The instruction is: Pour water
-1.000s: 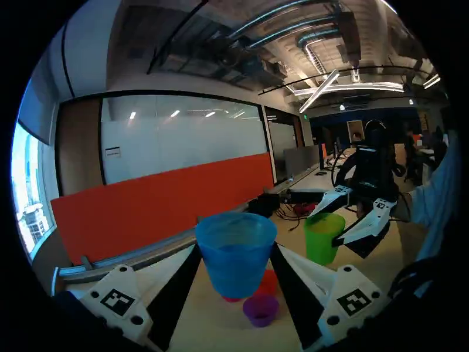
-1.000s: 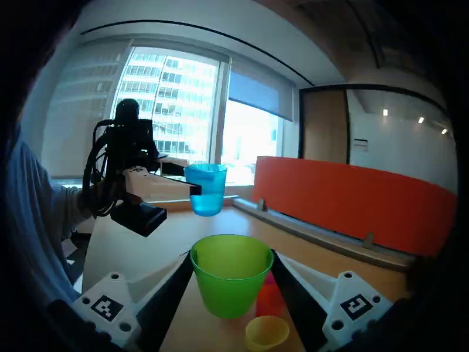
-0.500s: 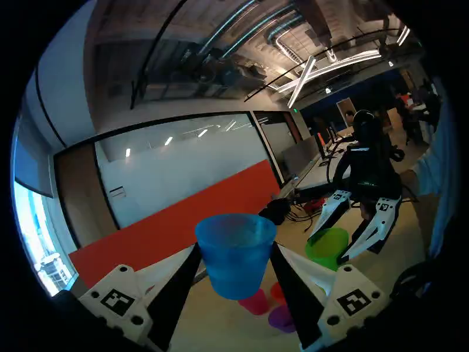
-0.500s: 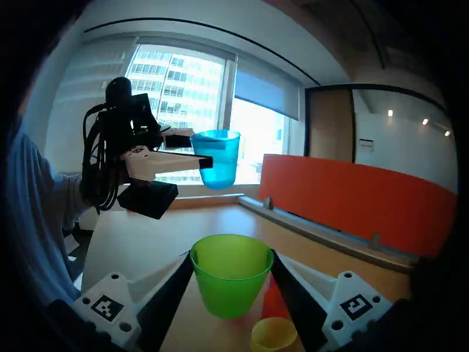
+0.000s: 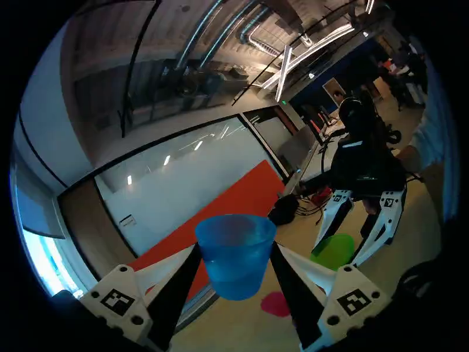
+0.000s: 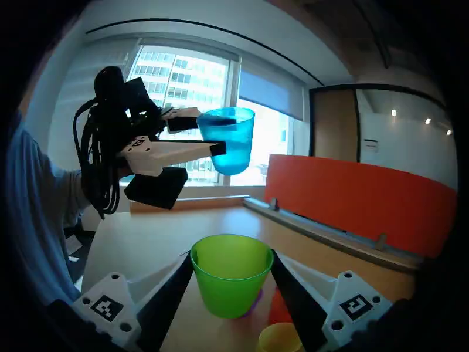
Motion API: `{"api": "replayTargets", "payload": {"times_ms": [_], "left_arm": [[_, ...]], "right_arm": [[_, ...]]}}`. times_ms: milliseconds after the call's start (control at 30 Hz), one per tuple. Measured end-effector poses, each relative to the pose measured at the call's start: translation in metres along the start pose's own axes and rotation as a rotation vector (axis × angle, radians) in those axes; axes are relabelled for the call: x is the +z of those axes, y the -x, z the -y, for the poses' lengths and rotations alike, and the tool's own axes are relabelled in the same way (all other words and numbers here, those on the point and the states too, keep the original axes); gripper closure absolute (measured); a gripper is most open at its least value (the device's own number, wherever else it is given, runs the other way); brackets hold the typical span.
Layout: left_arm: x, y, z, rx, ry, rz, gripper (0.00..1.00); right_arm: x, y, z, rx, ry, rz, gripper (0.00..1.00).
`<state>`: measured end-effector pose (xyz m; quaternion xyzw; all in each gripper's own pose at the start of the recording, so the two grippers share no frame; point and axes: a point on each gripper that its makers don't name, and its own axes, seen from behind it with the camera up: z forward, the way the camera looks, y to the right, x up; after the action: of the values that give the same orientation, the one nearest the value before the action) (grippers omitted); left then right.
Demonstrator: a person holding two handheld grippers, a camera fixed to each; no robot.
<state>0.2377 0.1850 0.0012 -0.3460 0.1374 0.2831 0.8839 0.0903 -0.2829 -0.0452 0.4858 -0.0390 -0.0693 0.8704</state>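
Observation:
A translucent blue cup (image 5: 235, 255) with water in its lower part sits between the fingers of my left gripper (image 5: 235, 264), which is shut on it. In the right gripper view the blue cup (image 6: 228, 139) hangs high, tilted slightly, above and left of the green cup. My right gripper (image 6: 231, 276) is shut on an upright green cup (image 6: 231, 274), whose inside looks empty. In the left gripper view the green cup (image 5: 333, 251) sits lower right, held by the right gripper (image 5: 357, 232).
A light wooden table (image 6: 140, 240) lies below, backed by an orange partition (image 6: 375, 202) and a rail. Small cups stand on it: pink (image 5: 275, 303), yellow (image 6: 280, 338), red (image 6: 280, 298) and purple (image 6: 256, 300). A sleeve (image 6: 35, 217) is at left.
My left gripper has lifted the blue cup higher and brought it nearer the green cup, tilting as it rose. The right gripper and green cup have stayed almost still.

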Motion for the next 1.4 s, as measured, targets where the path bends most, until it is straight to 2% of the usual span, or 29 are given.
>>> {"api": "replayTargets", "payload": {"times_ms": [600,1000,1400], "left_arm": [[0.004,-0.014,0.001,0.182,-0.020,0.001,0.17],[0.011,-0.020,0.000,0.302,-0.028,-0.004,0.17],[0.012,-0.020,0.004,0.386,-0.040,0.003,0.17]], "right_arm": [[0.014,0.001,0.014,0.005,-0.043,-0.003,0.07],[0.018,-0.003,0.016,0.003,-0.048,-0.008,0.07],[0.015,-0.006,0.015,0.003,-0.047,-0.013,0.08]]}}
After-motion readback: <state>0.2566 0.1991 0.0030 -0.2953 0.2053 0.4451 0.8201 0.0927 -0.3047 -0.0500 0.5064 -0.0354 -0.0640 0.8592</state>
